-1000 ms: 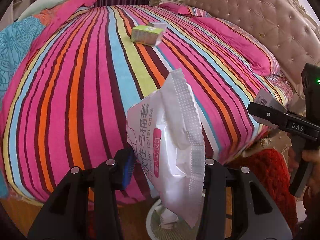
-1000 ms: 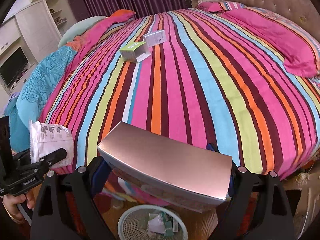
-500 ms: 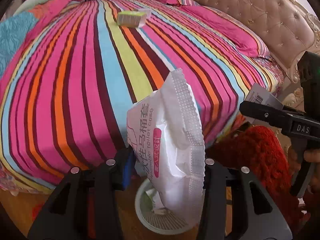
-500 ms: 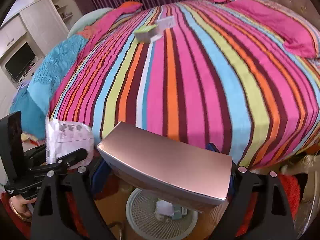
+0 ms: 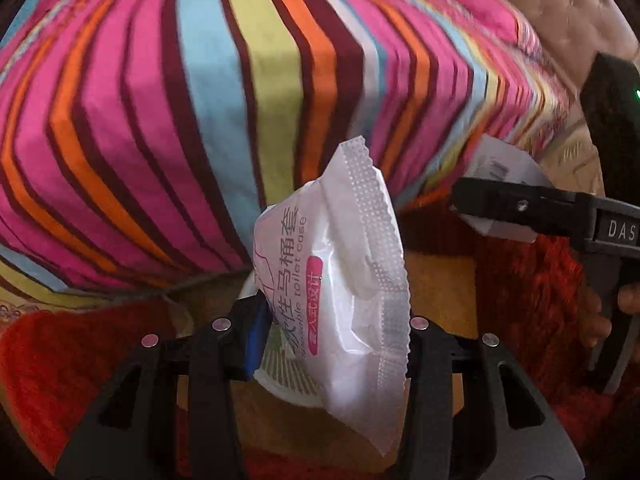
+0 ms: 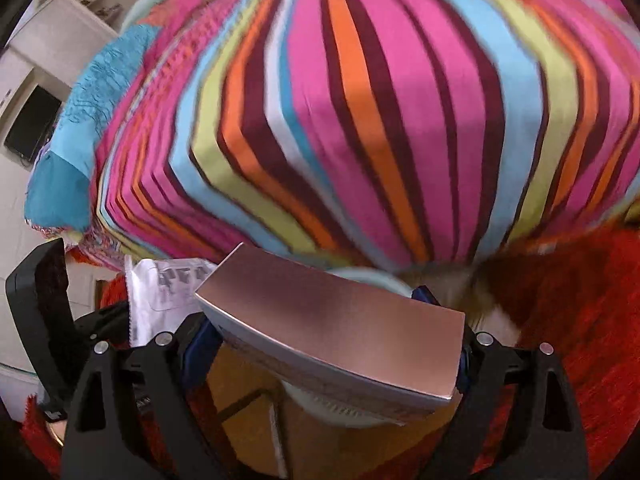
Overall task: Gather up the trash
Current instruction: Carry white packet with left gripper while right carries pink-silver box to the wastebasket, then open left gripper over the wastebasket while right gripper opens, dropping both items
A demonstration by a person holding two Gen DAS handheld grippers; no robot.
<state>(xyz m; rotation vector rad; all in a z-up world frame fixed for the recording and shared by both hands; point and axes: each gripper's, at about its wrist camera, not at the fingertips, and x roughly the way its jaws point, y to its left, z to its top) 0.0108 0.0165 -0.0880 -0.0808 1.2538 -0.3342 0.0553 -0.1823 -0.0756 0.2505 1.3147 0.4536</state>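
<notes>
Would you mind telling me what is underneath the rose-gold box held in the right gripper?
Beneath the rose-gold box a pale round waste basket stands on the wooden floor. The box covers most of the basket, so its contents cannot be seen.

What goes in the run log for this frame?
left: holds packet | right: holds box | both above bin

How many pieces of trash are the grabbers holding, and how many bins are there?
White packet, in left gripper: 1
Pink-topped box, in right gripper: 1
Pale bin below: 1
Total: 3
</notes>
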